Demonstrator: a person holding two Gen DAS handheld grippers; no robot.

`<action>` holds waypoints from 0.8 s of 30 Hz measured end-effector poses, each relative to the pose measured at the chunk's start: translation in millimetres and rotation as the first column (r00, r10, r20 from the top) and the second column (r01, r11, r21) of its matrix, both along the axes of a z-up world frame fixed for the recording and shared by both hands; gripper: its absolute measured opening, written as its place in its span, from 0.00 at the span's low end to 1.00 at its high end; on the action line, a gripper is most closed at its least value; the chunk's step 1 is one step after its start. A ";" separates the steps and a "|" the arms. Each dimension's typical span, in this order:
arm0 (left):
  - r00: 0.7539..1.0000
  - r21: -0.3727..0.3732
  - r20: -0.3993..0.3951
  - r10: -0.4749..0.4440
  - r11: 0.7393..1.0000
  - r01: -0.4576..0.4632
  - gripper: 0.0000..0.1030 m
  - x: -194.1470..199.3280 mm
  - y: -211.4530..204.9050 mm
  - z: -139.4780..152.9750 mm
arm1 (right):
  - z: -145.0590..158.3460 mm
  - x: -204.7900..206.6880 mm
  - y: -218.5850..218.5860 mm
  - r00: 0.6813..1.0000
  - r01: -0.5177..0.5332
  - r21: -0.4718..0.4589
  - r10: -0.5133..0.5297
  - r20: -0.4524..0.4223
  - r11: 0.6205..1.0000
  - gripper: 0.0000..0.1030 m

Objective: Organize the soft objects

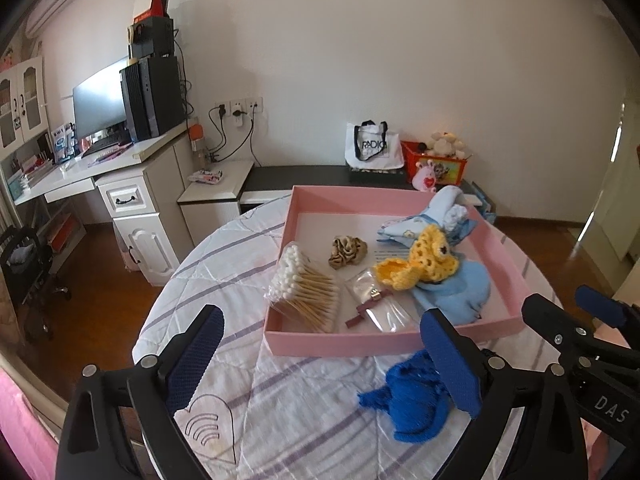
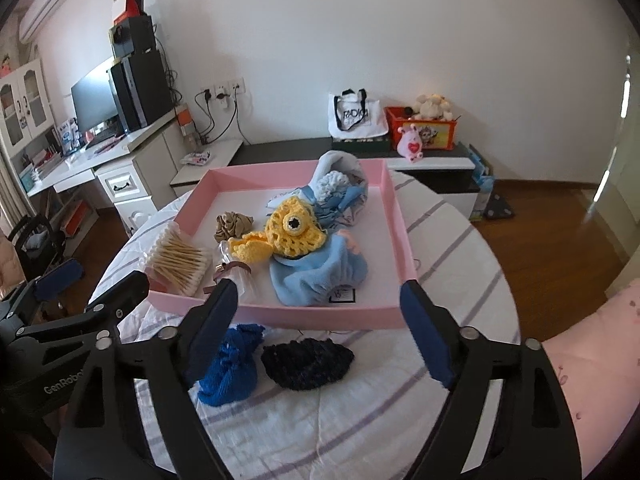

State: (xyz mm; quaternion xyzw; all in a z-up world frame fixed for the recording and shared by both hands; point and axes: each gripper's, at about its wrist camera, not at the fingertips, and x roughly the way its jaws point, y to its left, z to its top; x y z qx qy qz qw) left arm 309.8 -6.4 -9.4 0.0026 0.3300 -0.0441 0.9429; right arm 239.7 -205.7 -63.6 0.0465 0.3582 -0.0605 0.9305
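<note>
- Left tongs stand apart with nothing between them, low in the frame.
- Right tongs also stand apart, empty.
- Blue knit piece and dark knit piece lie on the tabletop, just below the pink tray.

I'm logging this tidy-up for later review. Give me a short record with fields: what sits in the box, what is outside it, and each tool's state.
in box: pink box holds yellow crochet piece, light blue cloth, cotton swabs, tan scrunchie
outside box: blue knit, dark knit, both on quilt
left tool: open, empty
right tool: open, empty
</note>
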 end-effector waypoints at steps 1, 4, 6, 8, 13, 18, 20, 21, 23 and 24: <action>1.000 0.000 0.006 -0.001 1.000 0.001 0.96 -4.8 -1.2 2.0 | 2.3 -5.2 -1.0 1.000 0.003 -0.003 -0.003 0.008 1.000 0.80; 1.000 0.000 0.023 -0.002 1.000 0.002 0.97 -18.1 -4.8 7.0 | 7.5 -15.7 -4.0 1.000 0.009 -0.005 -0.009 0.024 1.000 0.80; 0.999 0.001 0.035 -0.005 1.000 0.005 0.97 -27.0 -6.1 10.3 | 11.0 -22.4 -5.6 0.999 0.015 -0.005 -0.015 0.034 1.000 0.81; 0.999 0.004 0.048 -0.004 1.000 0.003 0.98 -36.1 -7.5 13.3 | 14.1 -30.0 -6.6 0.999 0.020 -0.005 -0.019 0.045 1.000 0.82; 0.996 0.001 0.084 0.001 1.000 -0.001 1.00 -60.4 -9.0 21.4 | 21.0 -48.6 -7.6 0.997 0.036 -0.012 -0.035 0.066 0.999 0.93; 0.994 -0.005 0.111 0.011 1.000 -0.011 1.00 -83.2 -6.7 26.6 | 29.2 -67.2 -5.5 0.995 0.036 -0.026 -0.034 0.092 0.999 0.96; 0.992 -0.006 0.122 0.013 1.000 -0.013 1.00 -92.2 -6.5 29.7 | 32.7 -74.5 -3.8 0.994 0.040 -0.036 -0.036 0.104 0.999 1.00; 0.991 -0.005 0.131 0.015 1.000 -0.014 1.00 -97.3 -6.5 31.9 | 35.0 -78.9 -2.7 0.993 0.041 -0.042 -0.036 0.112 0.998 1.00; 0.989 -0.006 0.146 0.017 1.000 -0.016 1.00 -106.6 -6.9 34.1 | 39.8 -86.9 -1.2 0.991 0.043 -0.047 -0.036 0.128 0.998 1.00; 0.988 -0.006 0.155 0.017 1.000 -0.016 1.00 -111.5 -6.7 36.0 | 42.8 -91.6 -0.4 0.990 0.043 -0.049 -0.036 0.138 0.998 1.00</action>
